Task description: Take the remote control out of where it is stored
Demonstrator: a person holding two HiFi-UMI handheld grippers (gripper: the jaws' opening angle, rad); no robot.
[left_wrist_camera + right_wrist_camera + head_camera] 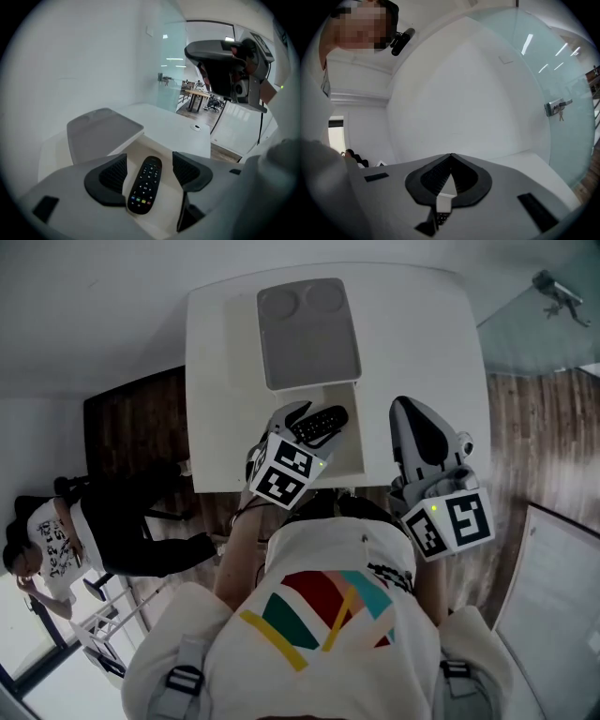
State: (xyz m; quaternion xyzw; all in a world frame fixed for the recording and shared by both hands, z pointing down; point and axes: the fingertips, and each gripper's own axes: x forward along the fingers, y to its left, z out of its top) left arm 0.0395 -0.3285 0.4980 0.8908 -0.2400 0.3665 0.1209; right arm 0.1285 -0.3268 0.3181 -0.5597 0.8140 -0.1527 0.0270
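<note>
A black remote control [320,424] [145,185] lies in a shallow white recess [349,457] at the near edge of the white table [412,334]. My left gripper [306,429] [149,171] reaches into the recess. Its jaws stand open on either side of the remote, with a gap at each pad. A grey lid [309,334] [101,131] lies flat just beyond the recess. My right gripper [406,409] [450,157] is held over the table's right front. It is shut with nothing in it and points up toward the wall.
A glass door with a metal handle [555,289] [555,108] stands at the far right. Dark wood floor lies on both sides of the table. A seated person [47,540] is at the left. A white panel [562,596] stands at the right.
</note>
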